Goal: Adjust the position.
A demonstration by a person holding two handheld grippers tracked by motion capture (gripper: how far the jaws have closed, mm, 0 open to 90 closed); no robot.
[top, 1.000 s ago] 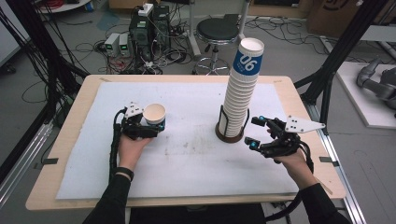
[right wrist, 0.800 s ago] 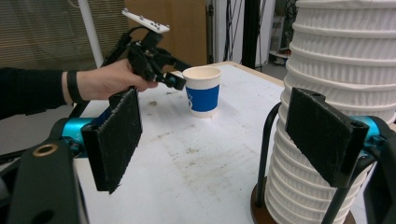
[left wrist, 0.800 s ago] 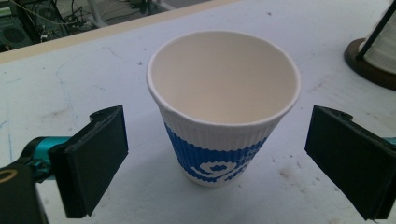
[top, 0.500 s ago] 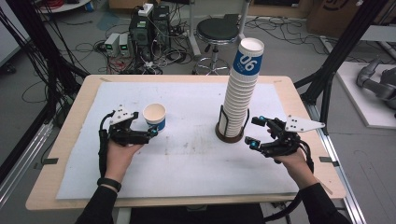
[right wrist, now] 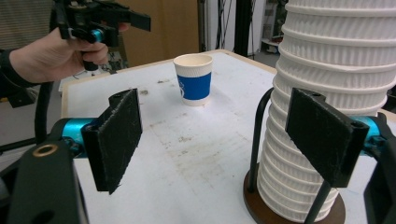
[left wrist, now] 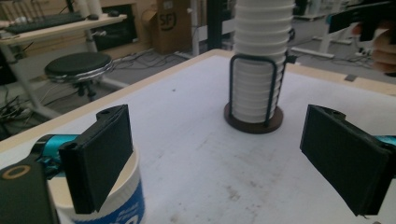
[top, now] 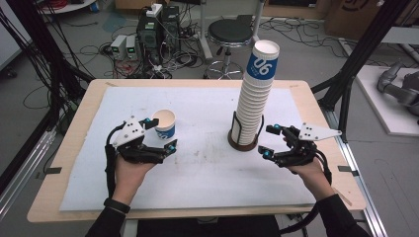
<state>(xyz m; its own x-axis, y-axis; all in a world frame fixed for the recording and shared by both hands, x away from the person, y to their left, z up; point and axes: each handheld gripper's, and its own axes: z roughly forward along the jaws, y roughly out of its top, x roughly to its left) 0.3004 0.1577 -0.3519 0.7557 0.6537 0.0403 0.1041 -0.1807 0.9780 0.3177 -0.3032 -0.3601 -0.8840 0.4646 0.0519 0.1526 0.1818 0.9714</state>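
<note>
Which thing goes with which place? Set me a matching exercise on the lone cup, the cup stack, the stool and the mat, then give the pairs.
Things:
1. lone blue-banded cup
2. tall cup stack
3. black stool
4. white mat

Places:
A. on the floor beyond the table's far edge
B. in a wire holder on a round brown base
C. upright by itself on the mat's left part
D. spread flat over the wooden tabletop

Pairs: 1-C, 2-B, 3-A, 4-D.

I count 1 loose paper cup, 1 tall cup stack in 1 holder, 2 grippers.
</note>
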